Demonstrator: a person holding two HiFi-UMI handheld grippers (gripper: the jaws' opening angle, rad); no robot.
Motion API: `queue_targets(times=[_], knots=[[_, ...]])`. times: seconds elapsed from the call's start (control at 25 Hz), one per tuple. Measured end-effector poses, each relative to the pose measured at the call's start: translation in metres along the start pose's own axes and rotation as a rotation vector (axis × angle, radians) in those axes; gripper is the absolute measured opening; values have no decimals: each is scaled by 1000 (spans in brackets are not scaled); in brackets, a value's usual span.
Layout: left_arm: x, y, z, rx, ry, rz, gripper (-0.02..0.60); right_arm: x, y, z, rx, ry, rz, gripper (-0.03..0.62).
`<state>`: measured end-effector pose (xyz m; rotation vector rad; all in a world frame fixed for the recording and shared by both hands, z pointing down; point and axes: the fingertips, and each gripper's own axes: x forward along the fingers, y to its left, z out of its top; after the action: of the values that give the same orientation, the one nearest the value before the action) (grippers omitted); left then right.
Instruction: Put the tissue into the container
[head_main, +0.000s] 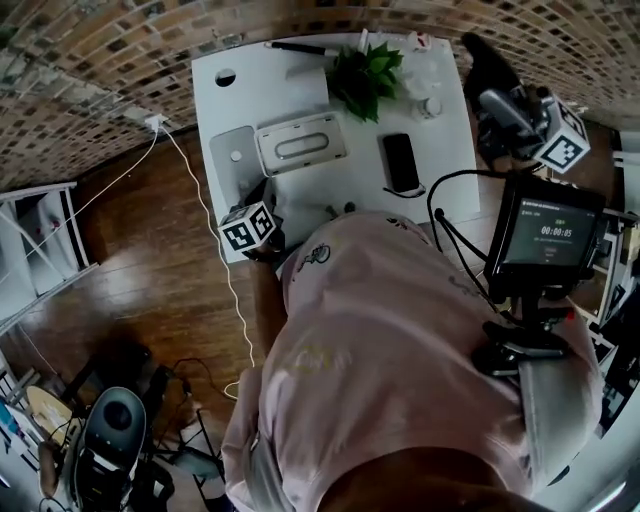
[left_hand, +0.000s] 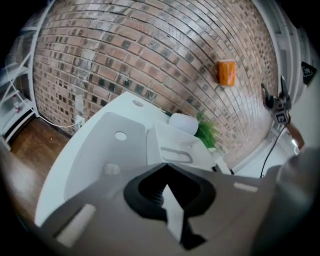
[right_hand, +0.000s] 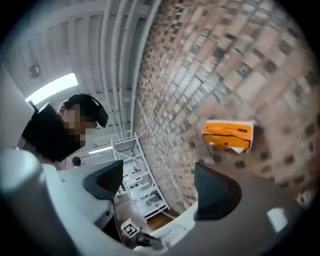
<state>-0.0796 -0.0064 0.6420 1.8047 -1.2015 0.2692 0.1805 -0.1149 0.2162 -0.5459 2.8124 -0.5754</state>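
Note:
The container (head_main: 300, 143) is a white oblong box with a slotted lid, lying mid-table; it also shows in the left gripper view (left_hand: 170, 142). An orange pack (right_hand: 228, 134) hangs on the brick wall and also appears from the left gripper (left_hand: 226, 72). I see no loose tissue. My left gripper (head_main: 255, 215) hovers at the table's near edge, just short of the container, its jaws (left_hand: 167, 167) shut with nothing visibly held. My right gripper (head_main: 520, 115) is raised off the table's right side. It points up at the wall, open (right_hand: 157, 180), with nothing between its fingers.
A grey flat lid (head_main: 235, 155) lies left of the container. A green plant (head_main: 365, 75), a black phone (head_main: 400, 162) and small white items (head_main: 420, 85) sit on the white table (head_main: 440, 140). A monitor on a stand (head_main: 545, 235) is at the right, and a white cable (head_main: 215, 250) runs across the wooden floor.

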Motion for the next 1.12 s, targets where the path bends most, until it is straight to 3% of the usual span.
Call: queue_targets(times=[0.04,0.16,0.24,0.32,0.44,0.52,0.6,0.68,0.72,0.92,1.12], knots=[[1,0,-4,-6,8,-1,5,-13,-7,-41,67,50,-43,446],[1,4,-16,-11,44,2,5,-50,-28,-140,273,141,-223,354],[0,5,-22,-2,67,7,5,-70,-44,-166,362,121,-328,319],[-2,0,-24,7,77,13,5,-85,-62,-167,327,135,-424,319],[-5,-9,-22,8,73,25,5,-99,-112,-158,97,232,-564,319],[-7,-10,-23,11,72,40,5,-94,-157,-159,-196,375,-662,319],[-10,-7,-29,13,75,56,5,-70,-200,-165,-555,557,-725,319],[-15,-1,-39,8,86,74,5,-31,-236,-174,-816,707,-706,319],[-18,2,-45,0,95,86,5,-12,-252,-181,-879,777,-671,319],[-38,11,-64,-83,118,183,5,41,-341,-224,-1035,1168,-461,319],[-77,22,-100,-206,116,270,5,39,-375,-258,-1245,1459,-288,319]])
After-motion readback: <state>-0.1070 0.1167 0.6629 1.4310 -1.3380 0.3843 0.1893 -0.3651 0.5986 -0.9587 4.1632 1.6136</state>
